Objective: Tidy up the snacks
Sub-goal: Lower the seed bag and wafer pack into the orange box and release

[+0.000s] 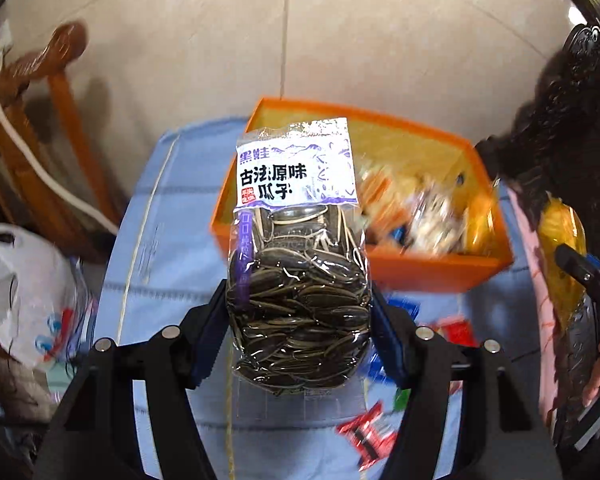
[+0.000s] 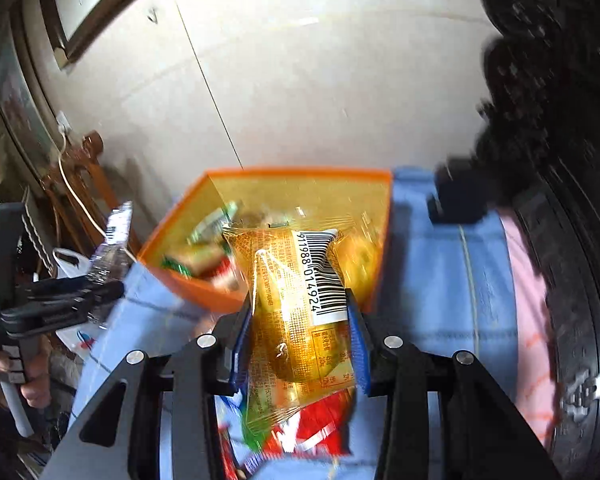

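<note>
Sunflower-seed bag [image 1: 298, 300] pinched in left gripper [image 1: 299, 312], yellow snack packet [image 2: 300, 320] in right gripper [image 2: 298, 316].

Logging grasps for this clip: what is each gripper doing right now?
Left gripper: closed on the bag of sunflower seeds.
Right gripper: closed on the yellow snack packet.

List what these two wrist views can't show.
- Left wrist view: orange box contents are motion-blurred; the seed bag in the left gripper hides the box's near corner.
- Right wrist view: the yellow packet in the right gripper covers the red wrappers below, themselves blurred.
</note>
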Action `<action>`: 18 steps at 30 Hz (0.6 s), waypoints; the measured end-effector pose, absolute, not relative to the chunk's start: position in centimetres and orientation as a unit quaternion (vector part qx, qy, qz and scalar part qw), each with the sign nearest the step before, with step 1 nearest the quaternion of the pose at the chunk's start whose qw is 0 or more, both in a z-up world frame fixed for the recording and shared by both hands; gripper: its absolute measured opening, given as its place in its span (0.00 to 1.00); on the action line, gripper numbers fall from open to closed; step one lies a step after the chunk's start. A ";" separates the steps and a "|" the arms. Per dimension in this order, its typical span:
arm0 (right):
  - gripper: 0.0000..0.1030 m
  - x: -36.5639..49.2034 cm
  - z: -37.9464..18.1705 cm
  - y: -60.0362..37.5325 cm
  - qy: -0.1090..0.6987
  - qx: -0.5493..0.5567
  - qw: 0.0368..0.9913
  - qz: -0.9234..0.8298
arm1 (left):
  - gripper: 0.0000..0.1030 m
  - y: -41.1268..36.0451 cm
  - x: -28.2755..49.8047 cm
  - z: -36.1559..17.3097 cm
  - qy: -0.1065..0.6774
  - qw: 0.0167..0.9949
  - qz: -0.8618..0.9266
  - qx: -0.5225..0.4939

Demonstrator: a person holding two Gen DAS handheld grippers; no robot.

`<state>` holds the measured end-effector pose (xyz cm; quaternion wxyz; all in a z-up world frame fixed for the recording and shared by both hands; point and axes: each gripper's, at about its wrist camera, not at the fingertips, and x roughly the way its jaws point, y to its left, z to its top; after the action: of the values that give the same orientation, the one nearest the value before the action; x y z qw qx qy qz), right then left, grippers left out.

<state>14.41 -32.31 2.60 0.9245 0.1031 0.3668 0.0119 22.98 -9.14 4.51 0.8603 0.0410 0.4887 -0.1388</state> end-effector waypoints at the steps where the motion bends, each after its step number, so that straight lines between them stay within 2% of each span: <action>1: 0.39 15.3 2.9 -32.3 0.364 0.104 0.926 0.016 | 0.61 -9.6 23.5 4.7 0.486 0.861 -0.144 0.041; 9: 0.41 23.8 2.7 -32.0 0.362 0.112 0.926 0.009 | 0.62 -15.2 31.3 4.5 0.475 0.864 -0.146 0.073; 10: 0.42 24.4 2.5 -32.0 0.360 0.116 0.925 0.007 | 0.71 -15.5 32.1 4.0 0.478 0.864 -0.142 0.073; 12: 0.69 25.1 2.3 -32.4 0.354 0.124 0.927 -0.012 | 0.96 -15.7 33.2 3.4 0.478 0.868 -0.101 0.086; 14: 0.75 24.3 2.6 -32.7 0.332 0.134 0.934 -0.023 | 0.96 -15.3 33.2 3.5 0.458 0.881 -0.073 0.097; 18: 0.75 21.9 1.7 -33.1 0.345 0.143 0.928 -0.010 | 0.96 -13.5 32.9 3.0 0.483 0.867 -0.087 0.084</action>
<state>21.94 -33.08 1.72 0.9277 0.1429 0.3447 -0.0104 32.92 -13.52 2.95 0.8671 0.0837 0.4834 -0.0866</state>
